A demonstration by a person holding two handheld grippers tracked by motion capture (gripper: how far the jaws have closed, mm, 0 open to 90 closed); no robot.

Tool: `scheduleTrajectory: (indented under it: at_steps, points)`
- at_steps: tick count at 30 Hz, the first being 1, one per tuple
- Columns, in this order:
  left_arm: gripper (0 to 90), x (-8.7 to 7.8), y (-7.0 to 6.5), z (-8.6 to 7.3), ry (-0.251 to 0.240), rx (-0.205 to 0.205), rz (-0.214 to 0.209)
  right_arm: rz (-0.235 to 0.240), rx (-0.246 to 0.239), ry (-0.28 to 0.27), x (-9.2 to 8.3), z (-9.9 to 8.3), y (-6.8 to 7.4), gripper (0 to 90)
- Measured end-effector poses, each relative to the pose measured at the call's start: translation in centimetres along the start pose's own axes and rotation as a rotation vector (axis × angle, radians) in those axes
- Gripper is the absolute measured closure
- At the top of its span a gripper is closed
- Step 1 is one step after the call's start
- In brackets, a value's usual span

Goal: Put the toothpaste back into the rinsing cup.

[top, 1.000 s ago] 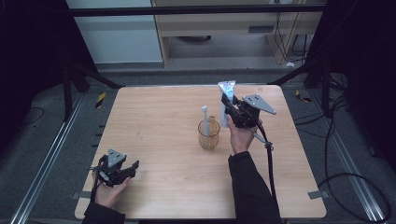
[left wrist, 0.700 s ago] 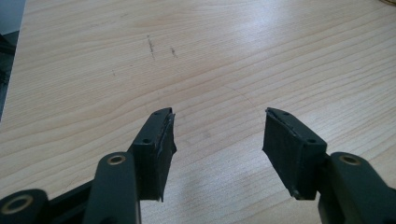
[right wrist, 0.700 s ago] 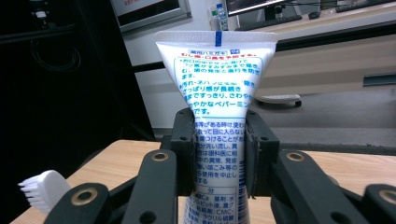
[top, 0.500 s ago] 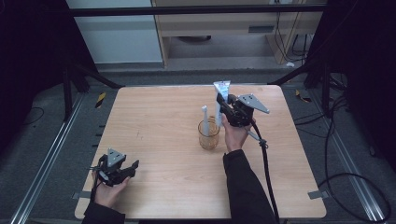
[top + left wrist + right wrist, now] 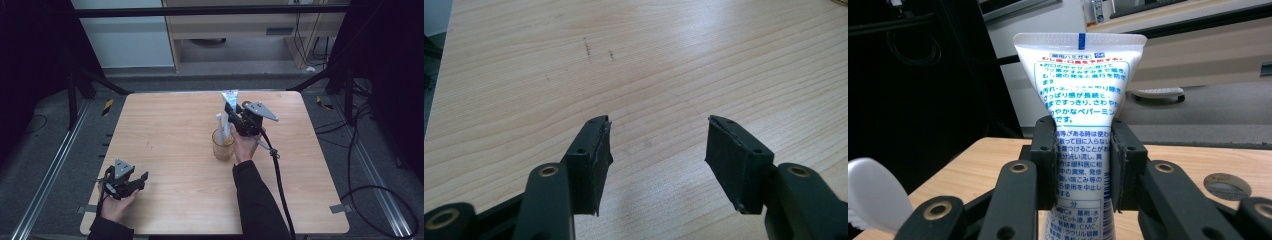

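**Toothpaste tube over the cup**

Right gripper (image 5: 229, 111) pinches a soft white toothpaste tube (image 5: 1080, 125) with blue print, flat crimped end up, squeezed between both pads above the amber see-through cup (image 5: 222, 145). Left gripper (image 5: 656, 150) sits spread wide over bare wood-grain table (image 5: 674, 60).

Lighting: table (image 5: 170, 130) evenly lit from above, surroundings dark. Glare: pale sheen on wood (image 5: 734, 55). Shadows: soft. Focus: toothbrush head (image 5: 873, 192) blurred; background soft.
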State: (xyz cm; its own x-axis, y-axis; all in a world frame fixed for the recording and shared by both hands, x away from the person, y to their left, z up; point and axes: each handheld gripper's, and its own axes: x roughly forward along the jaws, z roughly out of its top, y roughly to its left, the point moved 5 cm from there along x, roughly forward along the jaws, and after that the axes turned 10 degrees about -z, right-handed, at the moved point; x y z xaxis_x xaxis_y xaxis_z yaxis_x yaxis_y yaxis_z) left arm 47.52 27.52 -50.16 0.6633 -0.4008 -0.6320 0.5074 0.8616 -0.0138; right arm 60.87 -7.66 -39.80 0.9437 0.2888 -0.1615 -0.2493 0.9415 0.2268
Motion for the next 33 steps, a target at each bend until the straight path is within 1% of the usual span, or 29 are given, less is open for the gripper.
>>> scheduleTrajectory:
  at_steps: [1, 4, 6, 8, 11, 16, 20, 23, 25, 28, 33]
  points:
    - [42.7, 0.0, 0.0, 0.0, 0.0, 0.0, 0.0, -0.001, 0.004, 0.007, 0.1, -0.1, 0.1, 69.4]
    - [42.7, 0.0, 0.0, 0.0, -0.003, -0.002, 0.0, -0.009, -0.009, 0.015, 0.3, -0.6, 0.1, 69.3]
    - [42.7, -0.1, 0.0, 0.0, -0.003, -0.003, 0.001, -0.009, -0.004, 0.025, 0.4, -0.9, 0.0, 69.2]
    - [42.7, 0.0, 0.0, 0.0, -0.002, -0.002, 0.0, -0.009, -0.017, 0.038, 0.5, -1.2, 0.0, 69.1]
    - [42.7, 0.0, 0.0, 0.0, -0.001, -0.001, 0.0, -0.012, -0.024, 0.047, 0.6, -1.6, 0.1, 68.9]
    - [42.6, 0.0, 0.0, 0.0, -0.002, -0.002, 0.0, -0.017, -0.04, 0.079, 0.9, -2.3, 0.2, 68.5]
    - [42.7, 0.0, 0.0, 0.0, 0.0, 0.001, 0.001, -0.013, -0.05, 0.105, 0.8, -2.8, 0.1, 68.0]
    - [42.7, 0.0, 0.0, 0.0, 0.0, 0.0, 0.001, -0.007, -0.045, 0.122, 0.7, -3.2, 0.0, 67.7]
    - [42.7, 0.0, 0.0, 0.0, 0.0, 0.0, 0.001, -0.003, -0.058, 0.144, 0.7, -3.4, 0.0, 67.4]
    - [42.7, 0.0, 0.0, 0.0, 0.0, 0.001, 0.002, 0.007, -0.079, 0.159, 0.6, -3.6, 0.1, 67.0]
    - [42.6, -0.1, 0.0, 0.0, -0.001, 0.001, 0.002, 0.016, -0.098, 0.185, 0.3, -3.7, 0.2, 66.6]
